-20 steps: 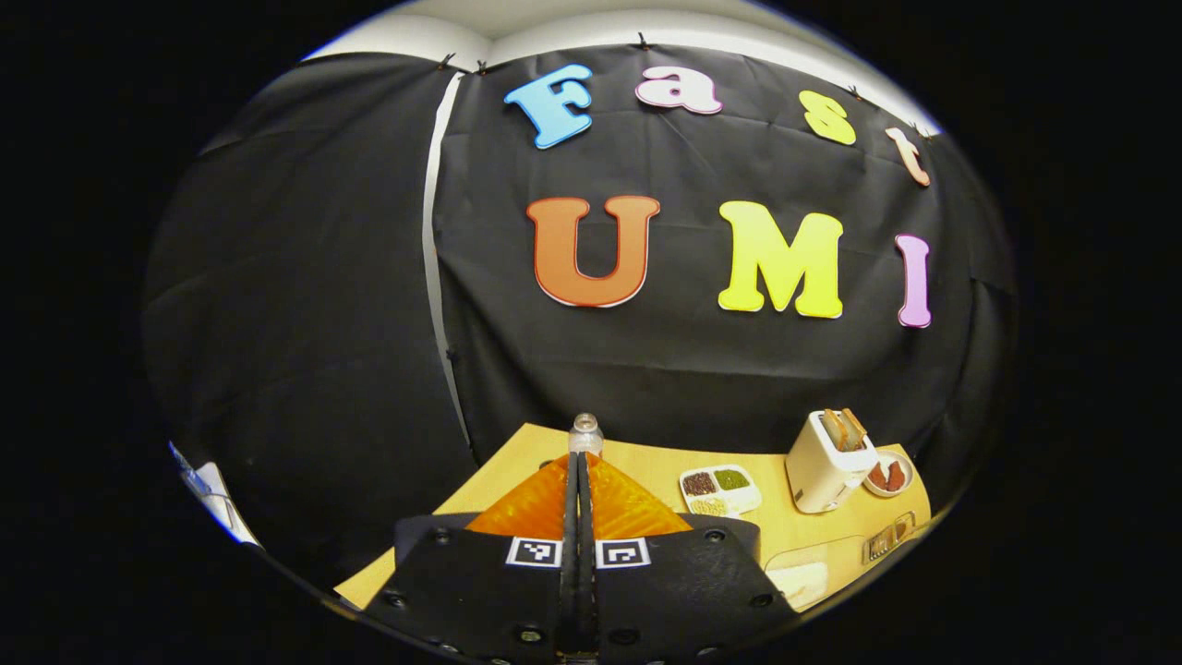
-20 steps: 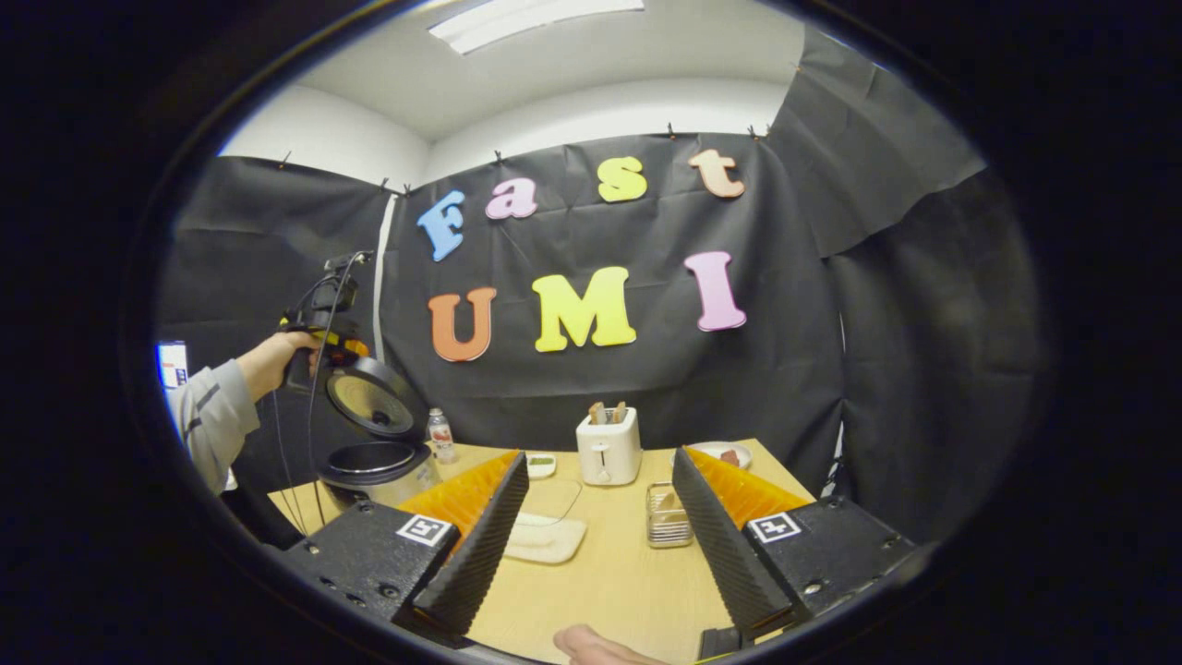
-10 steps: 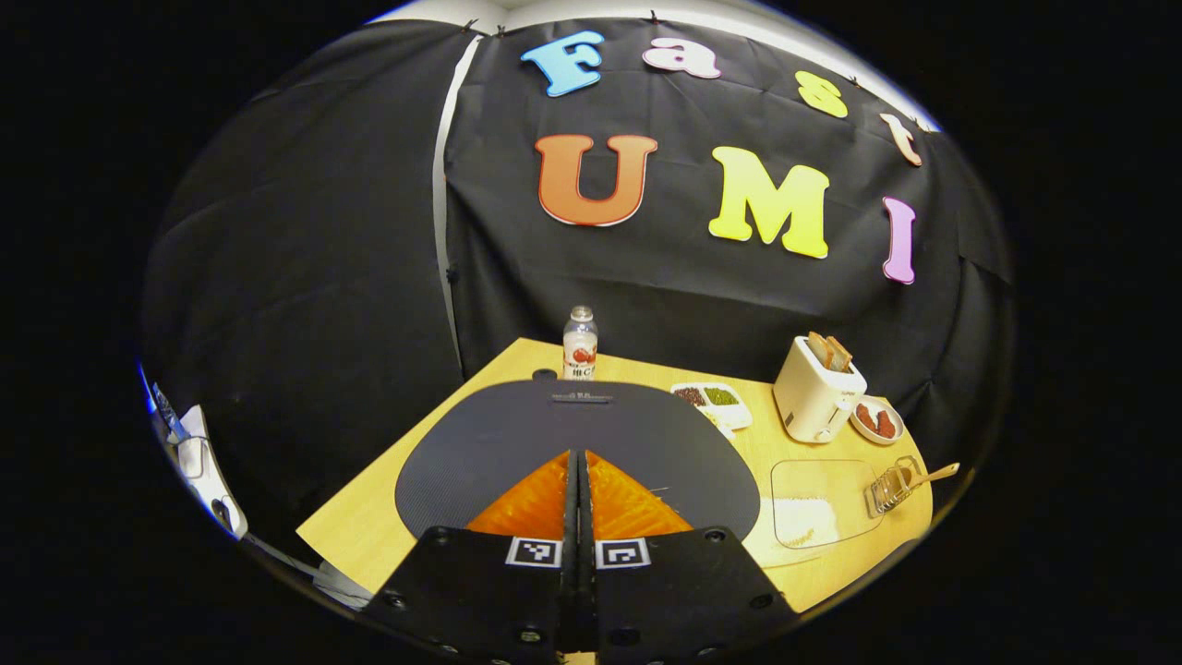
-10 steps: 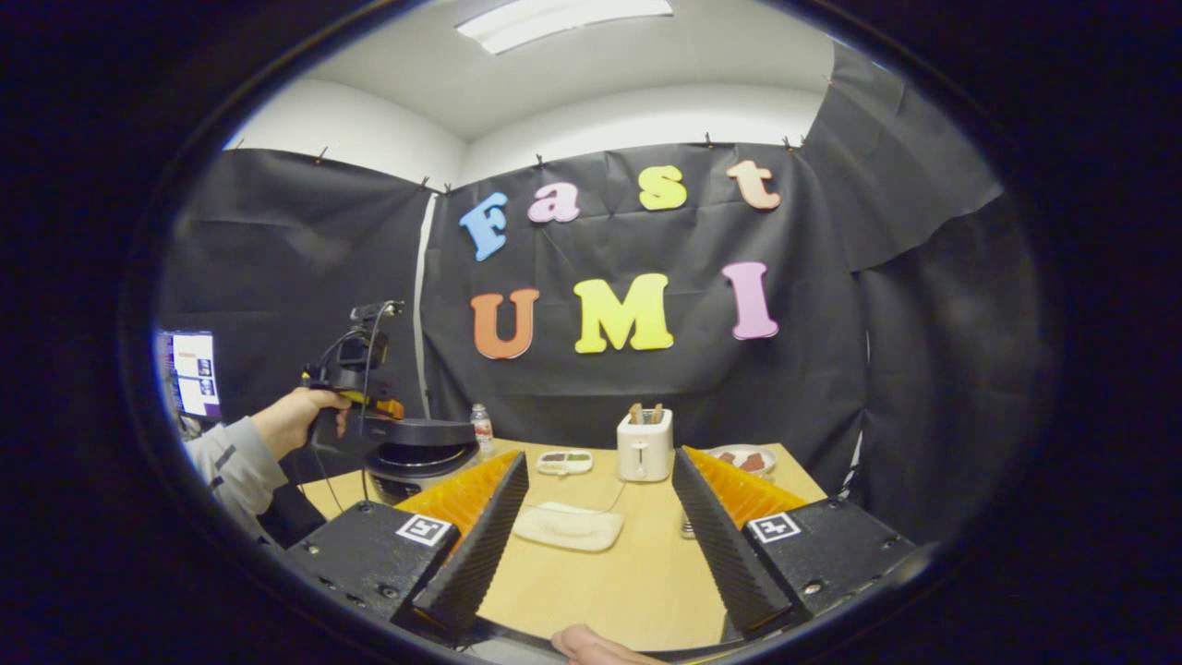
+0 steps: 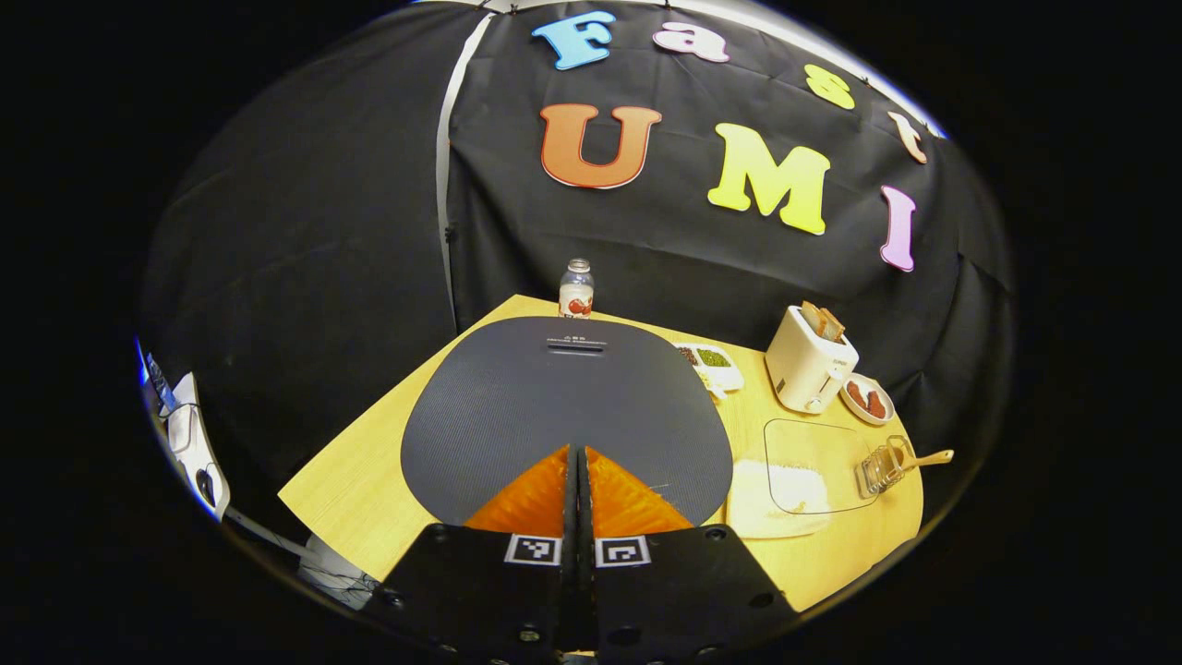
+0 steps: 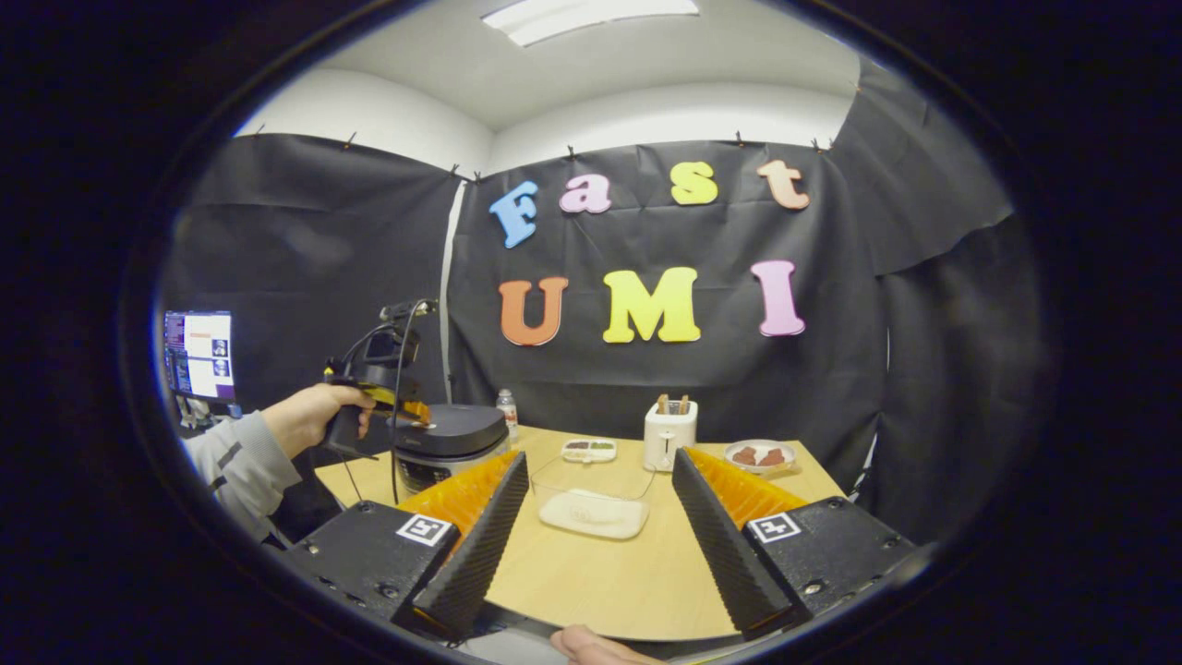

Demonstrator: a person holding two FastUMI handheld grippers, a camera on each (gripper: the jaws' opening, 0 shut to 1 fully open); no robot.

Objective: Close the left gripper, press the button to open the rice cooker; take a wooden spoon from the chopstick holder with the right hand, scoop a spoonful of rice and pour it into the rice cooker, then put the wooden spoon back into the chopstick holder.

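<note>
A: What changed on the rice cooker (image 6: 450, 441)?
B: A second ago its lid (image 5: 565, 411) stood up; now it lies flat, pushed down by the left gripper (image 5: 578, 457), whose fingers are pressed together and resting at the lid's near edge.
A: So the cooker reads as closed?
B: Yes, I'd judge the pot sealed again, so no more rice goes in.
A: The right gripper (image 6: 598, 517)?
B: Fingers wide apart, holding nothing, above the wooden table (image 6: 600, 573).
A: The wooden spoon (image 5: 926, 458)?
B: In the wire chopstick holder (image 5: 882, 466), beside the clear rice tray (image 5: 805, 454), right of the cooker
</note>
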